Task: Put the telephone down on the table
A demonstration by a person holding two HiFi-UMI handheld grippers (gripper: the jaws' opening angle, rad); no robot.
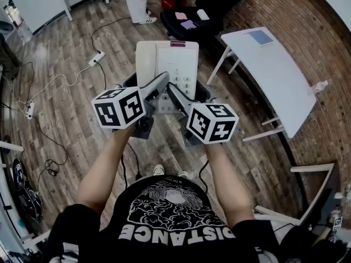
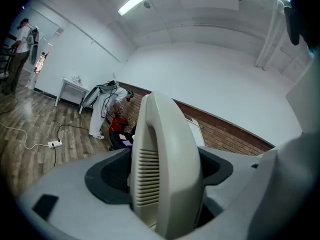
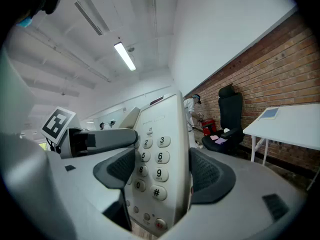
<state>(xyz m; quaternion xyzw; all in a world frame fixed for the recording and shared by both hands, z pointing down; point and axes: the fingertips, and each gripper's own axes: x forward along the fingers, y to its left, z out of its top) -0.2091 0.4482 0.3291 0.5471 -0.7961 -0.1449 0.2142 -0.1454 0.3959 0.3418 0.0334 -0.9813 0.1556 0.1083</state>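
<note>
A cream push-button telephone [image 1: 167, 64] hangs in the air over the wooden floor, held from the near side by both grippers. My left gripper [image 1: 148, 85] is shut on the telephone's left part, where the handset lies. In the left gripper view the handset [image 2: 167, 169] stands edge-on between the dark pads [image 2: 107, 176]. My right gripper [image 1: 189, 93] is shut on the keypad side. The right gripper view shows the number keys [image 3: 155, 156] clamped between its pads [image 3: 212, 174]. The white table [image 1: 274, 70] stands to the right, apart from the telephone.
A black office chair [image 1: 203, 15] with small items on it stands beyond the telephone, by the brick wall [image 1: 307, 32]. A power strip [image 1: 96, 57] and cables lie on the floor at left. A person's legs [image 1: 137, 1] show at the far top.
</note>
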